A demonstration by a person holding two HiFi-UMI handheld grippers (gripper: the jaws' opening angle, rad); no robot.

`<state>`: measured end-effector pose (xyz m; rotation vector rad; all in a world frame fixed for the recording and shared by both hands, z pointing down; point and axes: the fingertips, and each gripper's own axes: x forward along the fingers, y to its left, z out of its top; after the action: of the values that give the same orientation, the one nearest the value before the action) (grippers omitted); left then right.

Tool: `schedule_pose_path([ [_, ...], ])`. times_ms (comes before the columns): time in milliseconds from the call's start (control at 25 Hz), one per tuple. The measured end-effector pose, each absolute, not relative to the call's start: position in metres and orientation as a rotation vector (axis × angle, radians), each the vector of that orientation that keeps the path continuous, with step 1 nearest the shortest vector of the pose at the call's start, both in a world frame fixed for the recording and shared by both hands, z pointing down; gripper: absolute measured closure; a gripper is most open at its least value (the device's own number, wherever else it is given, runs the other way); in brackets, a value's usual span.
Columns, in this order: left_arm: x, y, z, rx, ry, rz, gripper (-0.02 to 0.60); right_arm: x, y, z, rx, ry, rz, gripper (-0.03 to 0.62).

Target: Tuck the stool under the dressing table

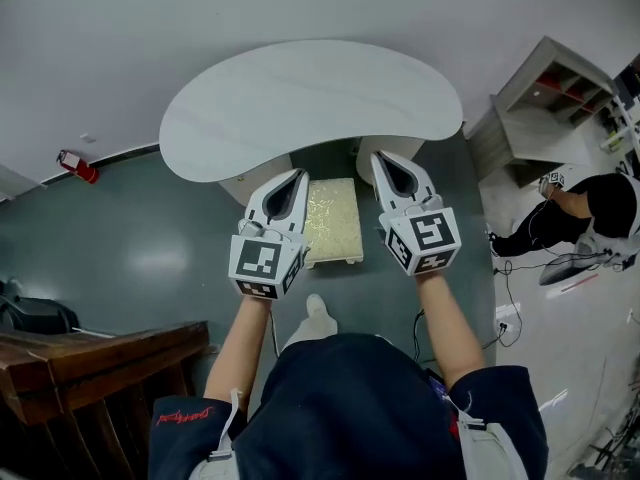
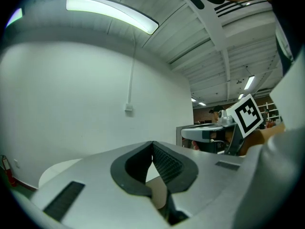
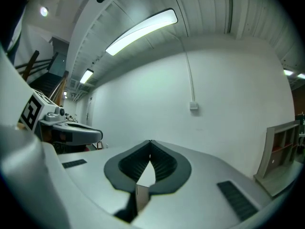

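In the head view a white kidney-shaped dressing table [image 1: 300, 103] stands against the wall. A stool [image 1: 333, 218] with a pale yellow-cream cushion sits on the floor just in front of it, its far edge at the table's front edge. My left gripper [image 1: 299, 175] hangs over the stool's left side and my right gripper [image 1: 381, 157] over its right side, both pointing at the table. Both are shut with nothing between the jaws. The left gripper view shows my left gripper [image 2: 152, 143] with tips touching; the right gripper view shows my right gripper [image 3: 150, 141] the same.
A dark wooden piece of furniture [image 1: 90, 368] stands at the lower left. A red object [image 1: 78, 166] lies by the wall at the left. A white shelf unit [image 1: 540, 108] stands at the right, with another person [image 1: 590, 213] and cables beside it. The floor [image 1: 150, 258] is dark green.
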<state>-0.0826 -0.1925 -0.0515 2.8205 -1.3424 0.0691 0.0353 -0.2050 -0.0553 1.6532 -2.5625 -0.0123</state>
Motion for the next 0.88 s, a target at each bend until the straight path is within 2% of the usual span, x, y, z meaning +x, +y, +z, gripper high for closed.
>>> schedule_pose_path([
  [440, -0.097, -0.218, 0.009, 2.767, -1.290, 0.146, 0.565, 0.034, -0.227, 0.005, 1.643, -2.474, 0.076, 0.579],
  [880, -0.071, -0.222, 0.053, 2.761, -1.294, 0.189, 0.565, 0.046, -0.236, 0.051, 1.542, -2.504, 0.110, 0.579],
])
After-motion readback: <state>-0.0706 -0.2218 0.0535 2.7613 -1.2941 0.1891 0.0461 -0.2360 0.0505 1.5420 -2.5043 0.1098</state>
